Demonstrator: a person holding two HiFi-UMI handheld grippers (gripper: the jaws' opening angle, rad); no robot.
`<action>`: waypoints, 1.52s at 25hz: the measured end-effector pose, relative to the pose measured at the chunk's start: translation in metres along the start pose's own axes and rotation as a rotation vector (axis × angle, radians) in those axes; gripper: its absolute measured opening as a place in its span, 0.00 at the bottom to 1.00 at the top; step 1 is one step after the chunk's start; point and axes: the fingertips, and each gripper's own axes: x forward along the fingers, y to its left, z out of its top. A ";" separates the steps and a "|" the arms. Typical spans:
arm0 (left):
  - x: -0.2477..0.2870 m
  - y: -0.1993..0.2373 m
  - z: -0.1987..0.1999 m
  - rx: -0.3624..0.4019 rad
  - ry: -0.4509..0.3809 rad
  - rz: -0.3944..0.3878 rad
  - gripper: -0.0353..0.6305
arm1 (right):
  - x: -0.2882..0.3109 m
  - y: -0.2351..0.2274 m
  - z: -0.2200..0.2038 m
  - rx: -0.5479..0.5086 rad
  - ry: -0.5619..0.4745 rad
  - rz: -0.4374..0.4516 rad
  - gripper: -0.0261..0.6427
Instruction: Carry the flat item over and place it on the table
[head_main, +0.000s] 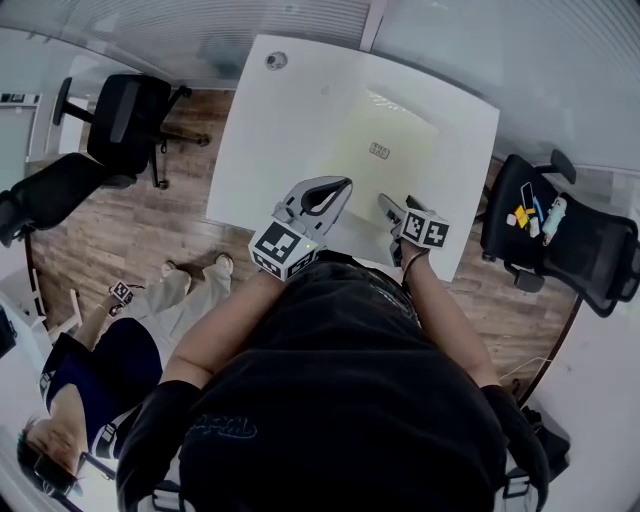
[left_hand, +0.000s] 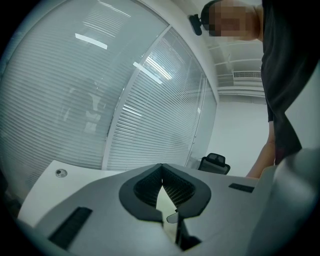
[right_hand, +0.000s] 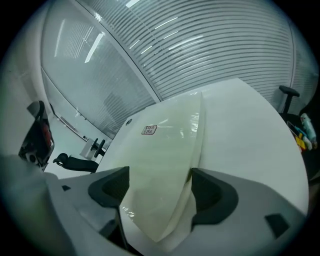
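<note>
One flat item (head_main: 400, 120) — one table (head_main: 280, 130)

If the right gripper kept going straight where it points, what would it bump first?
Probably the pale flat sheet lying on the white table, between the open fingers of the right gripper; depth is hard to judge.

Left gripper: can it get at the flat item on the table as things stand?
Probably yes. The flat item lies on the white table just ahead of the left gripper, with nothing between. Its jaws are together, though, and the open right gripper straddles the item's near corner.
</note>
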 end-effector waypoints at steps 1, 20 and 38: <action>0.000 -0.002 0.000 -0.001 -0.002 0.000 0.07 | -0.002 0.001 0.001 -0.005 -0.004 0.004 0.60; 0.025 -0.062 0.017 0.060 -0.094 0.048 0.07 | -0.136 0.086 0.068 -0.579 -0.365 0.180 0.08; -0.029 -0.090 -0.009 0.077 -0.094 0.073 0.07 | -0.170 0.123 0.028 -0.631 -0.457 0.230 0.07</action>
